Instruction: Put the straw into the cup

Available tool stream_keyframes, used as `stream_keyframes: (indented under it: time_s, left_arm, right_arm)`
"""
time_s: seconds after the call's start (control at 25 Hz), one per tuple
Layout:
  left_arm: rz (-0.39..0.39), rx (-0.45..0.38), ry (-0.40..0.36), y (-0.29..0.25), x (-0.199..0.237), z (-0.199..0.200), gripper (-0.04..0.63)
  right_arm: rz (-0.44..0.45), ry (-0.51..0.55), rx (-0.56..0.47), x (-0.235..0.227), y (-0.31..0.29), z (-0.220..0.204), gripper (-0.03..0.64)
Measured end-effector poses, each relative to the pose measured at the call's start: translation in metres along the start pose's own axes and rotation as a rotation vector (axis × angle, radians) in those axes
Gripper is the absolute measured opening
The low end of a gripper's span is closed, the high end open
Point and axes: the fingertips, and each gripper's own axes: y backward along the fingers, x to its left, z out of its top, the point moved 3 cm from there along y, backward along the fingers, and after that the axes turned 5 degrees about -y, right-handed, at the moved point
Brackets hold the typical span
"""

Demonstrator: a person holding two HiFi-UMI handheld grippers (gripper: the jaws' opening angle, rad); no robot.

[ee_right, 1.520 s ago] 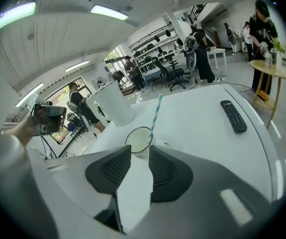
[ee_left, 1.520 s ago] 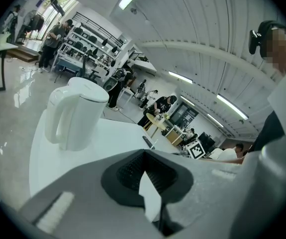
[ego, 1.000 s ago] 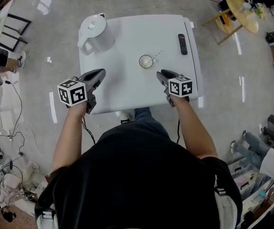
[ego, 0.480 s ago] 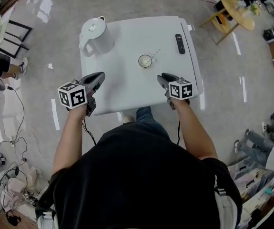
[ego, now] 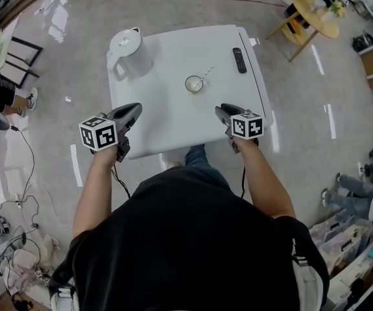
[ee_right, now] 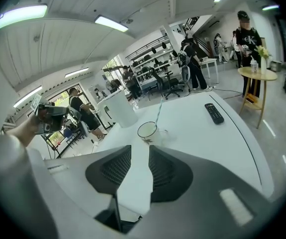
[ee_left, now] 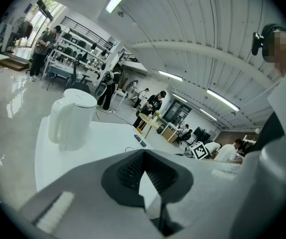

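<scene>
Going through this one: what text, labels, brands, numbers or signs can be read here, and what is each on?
No words, brands or numbers can be read in any view.
Left gripper and right gripper: their cubes carry only black-and-white square markers, no letters.
Remote: button print too small to read.
Kettle: plain white, no label visible.

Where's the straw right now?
The straw stands in the cup mid-table in the head view, leaning toward the remote, ahead of the right gripper.
</scene>
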Motion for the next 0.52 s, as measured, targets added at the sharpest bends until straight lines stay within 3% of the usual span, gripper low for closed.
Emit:
stream_keyframes:
  time_s: [0.52]
  left_arm:
    - [-0.004,0.004,-0.023,0.016,-0.020,-0.003,0.002]
  right_arm:
    - [-0.008,-0.004,-0.019,0.009,0.028,-0.018,0.138]
